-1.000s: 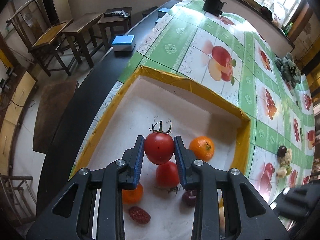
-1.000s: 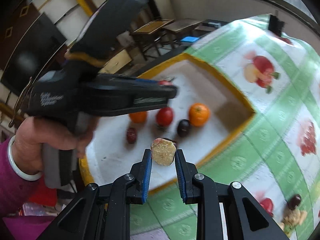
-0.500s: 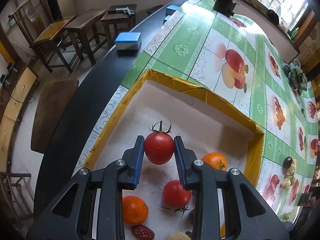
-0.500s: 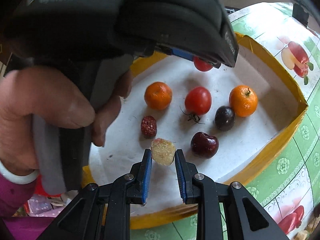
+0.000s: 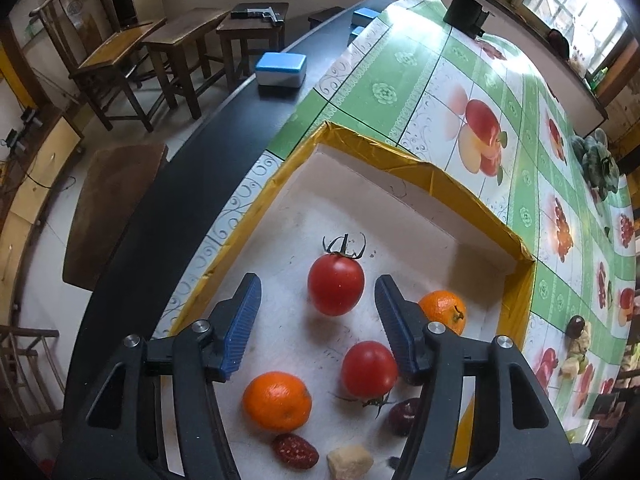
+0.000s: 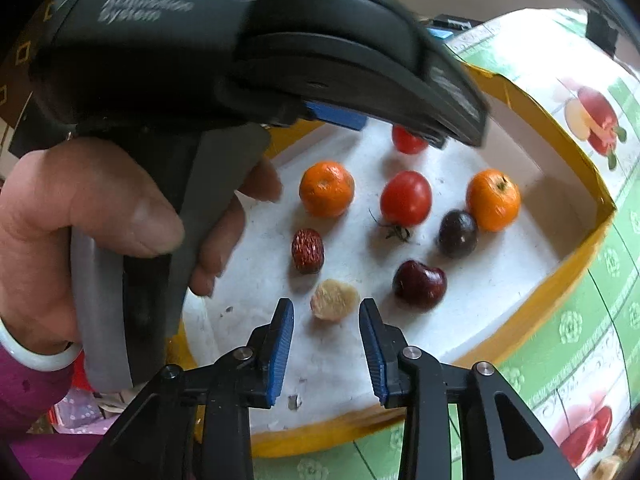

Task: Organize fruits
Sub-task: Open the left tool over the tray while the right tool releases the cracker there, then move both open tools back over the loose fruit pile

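A white tray with a yellow rim (image 5: 400, 164) holds the fruit. My left gripper (image 5: 317, 286) is opening; a red tomato with a green stem (image 5: 336, 284) sits on the tray floor between its blue pads, clear of both. My right gripper (image 6: 325, 306) is opening too, near the tray's front rim (image 6: 360, 428); a pale dried fruit piece (image 6: 334, 300) lies between its fingertips, untouched. Also in the tray are two oranges (image 6: 326, 188) (image 6: 494, 200), a second tomato (image 6: 406, 198), a red date (image 6: 307, 250), a dark cherry (image 6: 420, 284) and a dark plum (image 6: 457, 234).
A hand (image 6: 92, 216) holds the left gripper's black body, filling the upper left of the right wrist view. More small fruit (image 5: 576, 344) lies on the fruit-print tablecloth right of the tray. A blue-topped box (image 5: 282, 68), a black pot (image 5: 466, 12) and wooden chairs (image 5: 120, 56) stand farther off.
Both grippers' jaws have spread apart. The tomato has left the left pads and rests in the tray. The right gripper came down over the tray and let go of the pale piece.
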The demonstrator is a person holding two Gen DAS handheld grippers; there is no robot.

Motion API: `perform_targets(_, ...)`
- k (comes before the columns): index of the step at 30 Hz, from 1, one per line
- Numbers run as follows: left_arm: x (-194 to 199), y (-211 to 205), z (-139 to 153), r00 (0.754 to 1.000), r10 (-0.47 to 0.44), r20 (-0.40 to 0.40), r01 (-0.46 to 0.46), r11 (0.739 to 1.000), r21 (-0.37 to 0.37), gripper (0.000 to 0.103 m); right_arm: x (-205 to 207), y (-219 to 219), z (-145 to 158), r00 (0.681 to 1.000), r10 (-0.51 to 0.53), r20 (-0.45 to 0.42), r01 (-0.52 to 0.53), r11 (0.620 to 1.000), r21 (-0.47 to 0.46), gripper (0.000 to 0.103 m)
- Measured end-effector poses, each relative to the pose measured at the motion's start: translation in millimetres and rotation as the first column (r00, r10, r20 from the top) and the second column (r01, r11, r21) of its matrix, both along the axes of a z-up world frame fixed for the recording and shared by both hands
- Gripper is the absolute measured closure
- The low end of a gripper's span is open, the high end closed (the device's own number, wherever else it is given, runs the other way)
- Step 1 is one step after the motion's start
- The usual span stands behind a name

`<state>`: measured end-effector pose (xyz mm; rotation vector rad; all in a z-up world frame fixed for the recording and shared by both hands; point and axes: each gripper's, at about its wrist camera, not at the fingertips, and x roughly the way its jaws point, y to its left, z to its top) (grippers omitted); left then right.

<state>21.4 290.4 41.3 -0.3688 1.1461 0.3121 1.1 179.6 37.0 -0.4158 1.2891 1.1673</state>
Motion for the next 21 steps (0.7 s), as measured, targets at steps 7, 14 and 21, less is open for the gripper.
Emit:
perform_targets(7, -13, -14, 25, 0.999, -0.015, 0.048, 0.013, 0.999, 0.043, 0.044, 11, -38, 26, 0.998, -0.062, 0.031, 0.061, 0.997, 0.044, 0.07)
perform_targets(14, -13, -47, 41, 0.994, -0.077, 0.079, 0.074, 0.996, 0.044, 0.044, 36, -78, 44, 0.98, -0.189, 0.055, 0.186, 0.981, 0.057, 0.068)
perform_targets(21, -8, -86, 43, 0.985, -0.152, 0.077, 0.149, 0.988, 0.043, 0.044, 56, -121, 54, 0.953, -0.297, 0.067, 0.294, 0.954, 0.051, 0.068)
